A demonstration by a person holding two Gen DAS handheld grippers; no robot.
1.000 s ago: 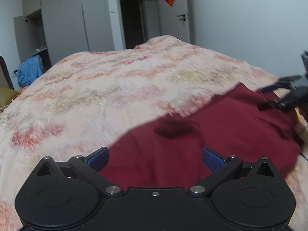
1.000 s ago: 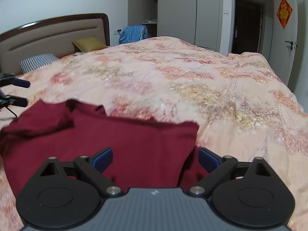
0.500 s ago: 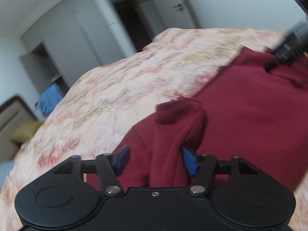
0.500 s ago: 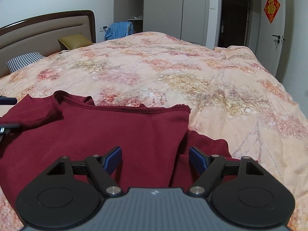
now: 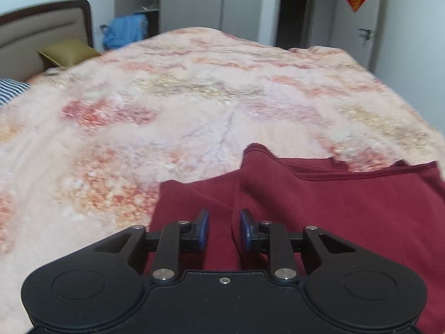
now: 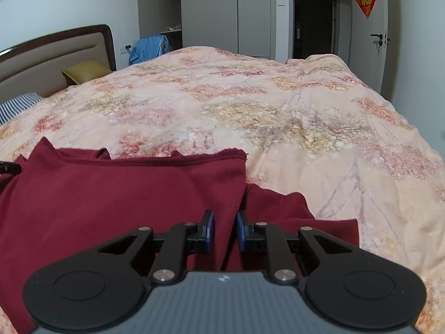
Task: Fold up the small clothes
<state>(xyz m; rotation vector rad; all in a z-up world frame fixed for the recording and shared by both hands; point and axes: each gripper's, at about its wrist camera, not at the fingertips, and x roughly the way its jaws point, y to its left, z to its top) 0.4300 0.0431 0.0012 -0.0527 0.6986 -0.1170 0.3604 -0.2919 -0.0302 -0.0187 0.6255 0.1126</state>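
The left gripper [image 5: 224, 229] is seen as matte black, with blue pads [image 5: 204, 229], silver pivot screws and round discs at 4 and 8 o'clock. The right gripper [image 6: 224, 231] is built alike, with a ribbed grey housing.

We see both views under soft, even indoor light, moderately bright, with no glare. The left wrist view is smeared by blur across the floral bedspread [image 5: 194, 105] ahead of its gripper; the right wrist view is sharp. Fisheye distortion bends the walls and darkens the corners. Shadows beneath the maroon garment [image 6: 116, 194] are faint.
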